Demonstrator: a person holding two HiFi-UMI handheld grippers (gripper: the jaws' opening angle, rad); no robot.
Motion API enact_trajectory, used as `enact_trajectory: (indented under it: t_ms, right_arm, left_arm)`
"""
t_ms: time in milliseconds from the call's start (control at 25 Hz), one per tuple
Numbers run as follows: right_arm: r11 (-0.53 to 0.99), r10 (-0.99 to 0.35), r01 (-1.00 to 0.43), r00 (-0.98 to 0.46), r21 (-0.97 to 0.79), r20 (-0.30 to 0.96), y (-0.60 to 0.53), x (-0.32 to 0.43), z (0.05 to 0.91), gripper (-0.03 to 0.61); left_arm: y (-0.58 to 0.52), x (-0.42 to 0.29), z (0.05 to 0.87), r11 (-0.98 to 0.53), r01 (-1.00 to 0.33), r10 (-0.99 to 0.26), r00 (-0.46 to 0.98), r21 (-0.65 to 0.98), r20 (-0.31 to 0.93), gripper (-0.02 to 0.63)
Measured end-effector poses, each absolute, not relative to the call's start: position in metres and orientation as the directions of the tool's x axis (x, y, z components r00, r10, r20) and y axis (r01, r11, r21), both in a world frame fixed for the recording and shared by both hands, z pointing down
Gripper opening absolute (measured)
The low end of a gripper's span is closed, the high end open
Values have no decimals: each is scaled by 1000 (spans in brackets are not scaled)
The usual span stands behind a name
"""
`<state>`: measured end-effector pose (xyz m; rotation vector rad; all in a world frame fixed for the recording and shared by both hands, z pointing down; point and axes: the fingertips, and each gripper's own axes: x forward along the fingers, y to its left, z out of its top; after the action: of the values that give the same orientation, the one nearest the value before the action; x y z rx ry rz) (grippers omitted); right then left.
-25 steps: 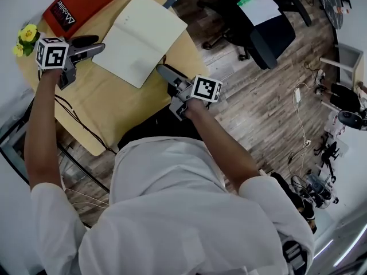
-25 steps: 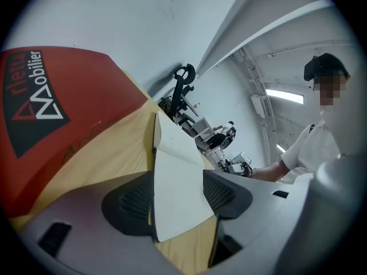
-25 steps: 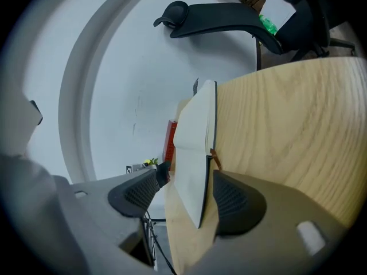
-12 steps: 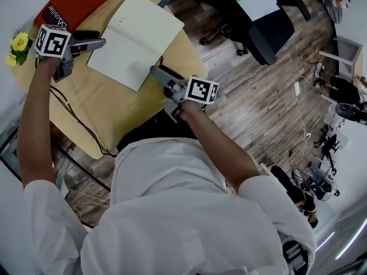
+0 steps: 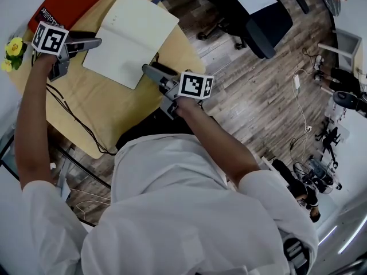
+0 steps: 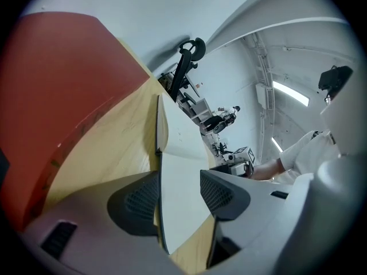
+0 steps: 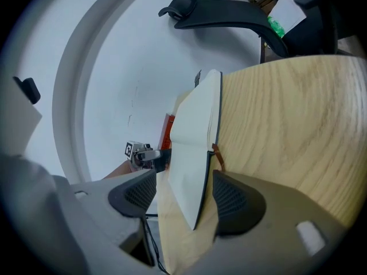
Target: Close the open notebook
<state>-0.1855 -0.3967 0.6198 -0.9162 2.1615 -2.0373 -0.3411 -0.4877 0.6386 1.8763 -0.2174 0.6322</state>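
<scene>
Two tongs: the left tongs (image 5: 96,41) and right tongs (image 5: 150,69) face each other across the notebook (image 5: 129,30), one at each end of its spine.
Red book (image 5: 66,2): just beyond and outside the left tongs, apart from the notebook.
Left tongs (image 6: 180,195): jaws have just been closing but are parted. The end edge of the notebook's (image 6: 178,153) near leaf runs between the pads, and I see no pad pressing on it, so nothing is held.
Notebook: lies open and flat on the table (image 5: 109,113), pages up, between the two tongs.
Long axis: the spine runs from the left tongs across to the right tongs, so each leaf hinges toward or away from the person.
Right tongs (image 7: 183,196): jaws parted, with the near leaf's corner (image 7: 192,176) between them and a gap on both sides, so nothing is gripped. The ribbon (image 7: 218,153) at the spine end sits just past the tips.
Nearer hand: neither, I judge, since each tongs already straddles its own end of the near leaf.
Edges: the table's rim passes just beside the right tongs and the notebook's right end, leaving little table on that side.
Room: the far leaf is bare, and nothing stands above it. The near leaf looks free to swing up and over.
</scene>
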Motion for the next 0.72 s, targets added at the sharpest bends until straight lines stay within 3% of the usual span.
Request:
enact_trajectory:
  t_ms: [80,240,400,520,720]
  right_arm:
    - [-38,-419,-391,-829,-920,369,-396,-189,621,308]
    - [-67,-416,-390,-826,-918,381,-395,-189,625,232]
    - [-89,-407,-378,-831,-922,380,-395,-188,628,221]
    - [-111,-399,-368,-834,-923,380,-394,-184,633,137]
    - [-119,-389,-331,-852,-936,351,-394,-183,627,132]
  left_arm:
    - [-488,-341,638,-389,-435,146,841,812,520,220]
    - [-486,-341,632,-369,-457,142,833,810,535,201]
    - [-487,-342,635,-359,-454,140,838,816,528,192]
    - [-487,-342,637,-358,-446,142,842,820,520,185]
    - [-488,-345,633,-343,-450,126,848,825,515,166]
